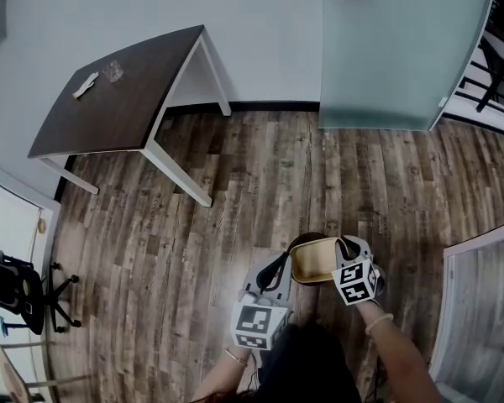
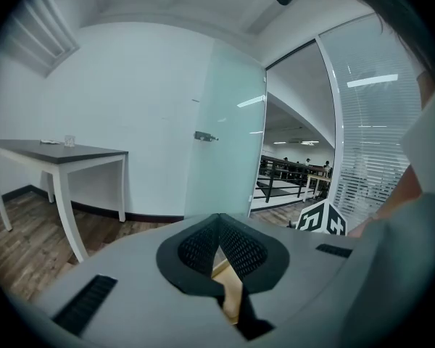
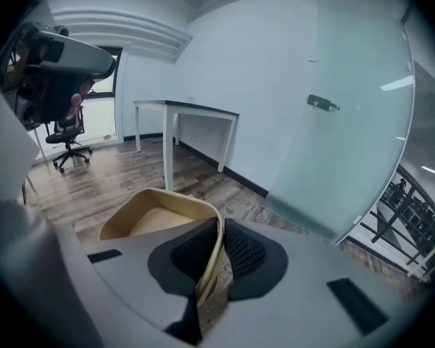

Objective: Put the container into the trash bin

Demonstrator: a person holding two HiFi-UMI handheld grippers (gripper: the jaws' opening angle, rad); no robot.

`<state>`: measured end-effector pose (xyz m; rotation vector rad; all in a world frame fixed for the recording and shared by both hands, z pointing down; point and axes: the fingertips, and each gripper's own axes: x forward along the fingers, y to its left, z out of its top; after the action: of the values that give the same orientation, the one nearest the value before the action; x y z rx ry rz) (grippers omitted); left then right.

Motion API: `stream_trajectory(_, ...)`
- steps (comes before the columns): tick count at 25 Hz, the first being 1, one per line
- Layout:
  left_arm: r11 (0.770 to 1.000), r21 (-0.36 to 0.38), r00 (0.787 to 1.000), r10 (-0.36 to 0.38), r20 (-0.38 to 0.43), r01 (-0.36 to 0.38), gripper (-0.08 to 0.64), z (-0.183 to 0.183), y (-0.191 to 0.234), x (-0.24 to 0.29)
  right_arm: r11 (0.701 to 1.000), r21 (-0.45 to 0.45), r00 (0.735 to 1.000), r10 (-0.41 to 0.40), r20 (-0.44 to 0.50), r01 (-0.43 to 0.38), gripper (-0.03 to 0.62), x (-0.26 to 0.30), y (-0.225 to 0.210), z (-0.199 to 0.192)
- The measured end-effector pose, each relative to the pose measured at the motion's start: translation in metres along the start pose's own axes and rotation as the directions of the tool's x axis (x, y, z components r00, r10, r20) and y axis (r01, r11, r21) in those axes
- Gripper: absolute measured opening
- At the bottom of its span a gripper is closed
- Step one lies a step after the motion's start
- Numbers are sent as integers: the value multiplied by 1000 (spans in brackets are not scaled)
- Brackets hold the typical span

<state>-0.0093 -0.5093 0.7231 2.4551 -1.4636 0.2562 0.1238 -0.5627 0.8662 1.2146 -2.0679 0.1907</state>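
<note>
Standing over a wooden floor, a person holds a tan container level between both tools. The left gripper is clamped on its left rim, and the right gripper pinches its right wall. Its long axis spans the two. A dark curved rim just beyond may be the bin.

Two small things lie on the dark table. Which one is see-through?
The small glass, the right one of the pair in the head view, is see-through. The white thing beside it is opaque, flat and elongated.
</note>
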Motion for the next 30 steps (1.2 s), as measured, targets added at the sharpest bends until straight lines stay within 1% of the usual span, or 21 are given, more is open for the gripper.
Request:
stream_trajectory(5, 1000, -9, 1000, 5, -5, -5, 18, -45, 11, 18, 1000, -11, 999, 16, -29, -17, 44, 48, 11, -39)
stream_trajectory(9, 1000, -12, 1000, -2, -12, 2, 18, -75, 14, 26, 999, -17, 998, 37, -50, -38, 52, 77, 24, -64)
stream_trajectory(12, 1000, -11, 1000, -8, -17, 8, 18, -88, 17, 28, 999, -15, 997, 49, -64, -50, 57, 93, 34, -75)
stream_trajectory(15, 1000, -3, 1000, -16, -21, 16, 18, -93, 18, 29, 997, -4, 995, 72, -76, -72, 70, 101, 43, -80)
stream_trajectory(18, 1000, -2, 1000, -15, -19, 15, 18, -93, 20, 27, 996, 7, 992, 90, -86, -90, 110, 105, 50, -83)
stream_trajectory(22, 1000, -2, 1000, -10, -20, 10, 18, -82, 25, 17, 995, 24, 991, 100, -91, -98, 123, 98, 54, -74)
stream_trajectory(25, 1000, 2, 1000, -11, -23, 11, 18, -63, 23, 6, 995, 32, 990, 102, -98, -99, 129, 81, 53, -61)
stream_trajectory(30, 1000, 4, 1000, -8, -21, 8, 18, -24, 17, -14, 992, 71, 989, 108, -97, -101, 127, 45, 48, -34)
